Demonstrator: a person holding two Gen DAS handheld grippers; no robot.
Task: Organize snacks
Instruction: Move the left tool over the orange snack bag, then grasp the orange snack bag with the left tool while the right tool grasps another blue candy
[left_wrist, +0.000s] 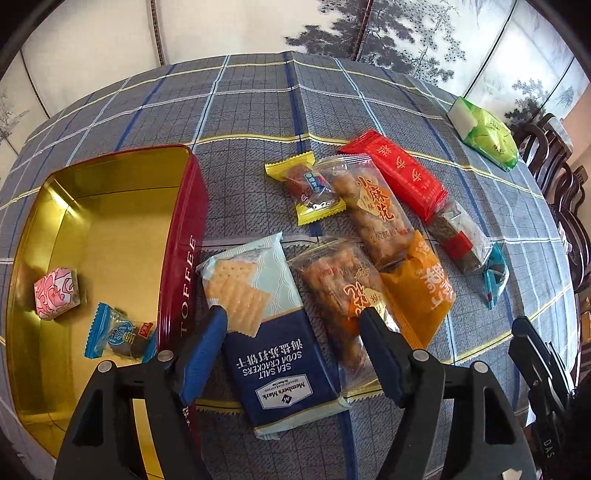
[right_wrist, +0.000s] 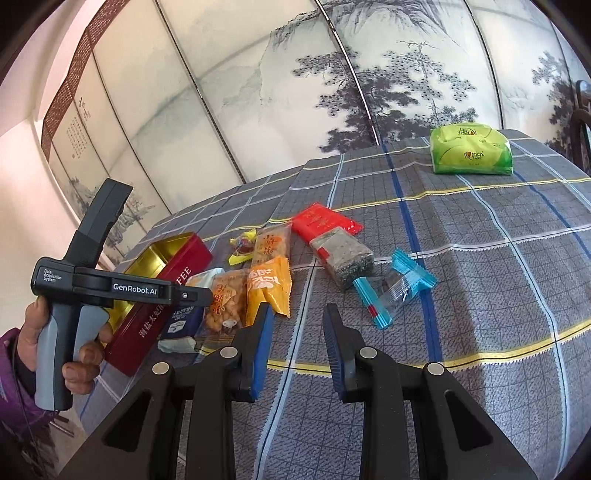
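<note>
A red toffee tin (left_wrist: 183, 266) with a gold inside lies open at the left; it also shows in the right wrist view (right_wrist: 147, 325). In it lie a pink wrapped candy (left_wrist: 57, 293) and a blue wrapped candy (left_wrist: 120, 334). My left gripper (left_wrist: 293, 325) is open, its fingers on either side of a blue soda cracker pack (left_wrist: 266, 332). Right of that lie twisted-dough packs (left_wrist: 332, 291), an orange pack (left_wrist: 424, 291), a yellow candy (left_wrist: 310, 188), a red pack (left_wrist: 399, 170) and a dark bar (left_wrist: 458, 236). My right gripper (right_wrist: 299, 332) is open and empty above the cloth, near a clear blue-ended wrapper (right_wrist: 399, 291).
A green tissue pack (right_wrist: 471, 149) lies at the table's far side. A painted folding screen (right_wrist: 295, 74) stands behind the table. Dark wooden chairs (left_wrist: 554, 166) stand at the right edge. The checked cloth (right_wrist: 480, 277) covers the table.
</note>
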